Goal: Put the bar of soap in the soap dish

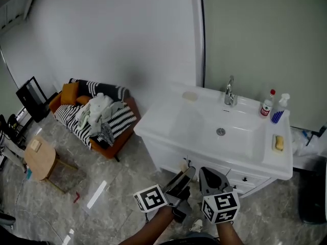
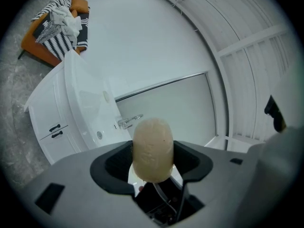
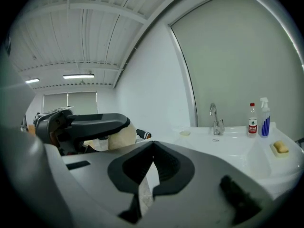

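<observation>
Nearest, the left tool is clamping the bar of soap between its jaws, the pale rounded bar standing up proud of the pads. The right tool just beside it is sitting with its jaws pressed together on nothing. Both are hovering over the floor in front of the bench's front edge, short of its top. Beyond that edge the basin is lying empty, with the tap rising at the back edge behind it. At the back left corner a small pale shallow thing, which I am taking for the soap dish, is waiting with nothing visibly in it. A yellow block is resting near the right edge and two bottles are standing at the back right corner. So the pickup is looking done. The carry over the basin, the lowering into the dish and the release are all remaining.
</observation>
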### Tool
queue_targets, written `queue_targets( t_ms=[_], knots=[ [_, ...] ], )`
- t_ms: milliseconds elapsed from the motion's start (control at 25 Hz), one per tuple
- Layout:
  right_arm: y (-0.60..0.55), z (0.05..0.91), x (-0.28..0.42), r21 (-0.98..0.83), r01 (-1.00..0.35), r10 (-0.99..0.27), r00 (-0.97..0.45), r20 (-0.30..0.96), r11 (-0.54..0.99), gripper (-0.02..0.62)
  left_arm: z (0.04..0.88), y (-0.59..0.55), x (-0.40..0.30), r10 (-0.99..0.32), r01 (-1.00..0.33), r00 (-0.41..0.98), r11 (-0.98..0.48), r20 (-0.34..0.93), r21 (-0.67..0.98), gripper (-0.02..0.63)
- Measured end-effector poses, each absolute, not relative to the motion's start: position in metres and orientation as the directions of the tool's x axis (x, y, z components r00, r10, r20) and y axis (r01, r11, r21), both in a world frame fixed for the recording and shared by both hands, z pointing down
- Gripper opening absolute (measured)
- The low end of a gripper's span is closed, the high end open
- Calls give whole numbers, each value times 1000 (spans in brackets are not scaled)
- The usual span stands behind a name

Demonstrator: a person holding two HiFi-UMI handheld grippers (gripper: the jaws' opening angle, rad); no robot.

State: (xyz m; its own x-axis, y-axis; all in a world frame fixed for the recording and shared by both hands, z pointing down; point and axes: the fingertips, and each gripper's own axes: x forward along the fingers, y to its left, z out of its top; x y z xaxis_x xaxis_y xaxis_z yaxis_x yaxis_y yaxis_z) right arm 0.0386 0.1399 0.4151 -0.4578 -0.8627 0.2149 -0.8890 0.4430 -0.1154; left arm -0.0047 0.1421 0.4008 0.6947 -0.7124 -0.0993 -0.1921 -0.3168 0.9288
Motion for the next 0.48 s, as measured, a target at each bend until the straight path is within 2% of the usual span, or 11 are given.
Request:
queue_targets(
  t_ms=[80,240,480],
  knots=[
    [127,416,50,-115,-889,-863,-458,215,443,12,404,127,2,-719,-221,690,-321,-85,921,265],
    [102,417,71,-133,-884,-857,-467,217,448,12,396,102,24,-728,-138,673,-298,-131,945,265],
    [73,414,87,-131,-867,-841,-498,210,481,12,402,72,45,-738,-202,669,-292,-86,935,265]
  ],
)
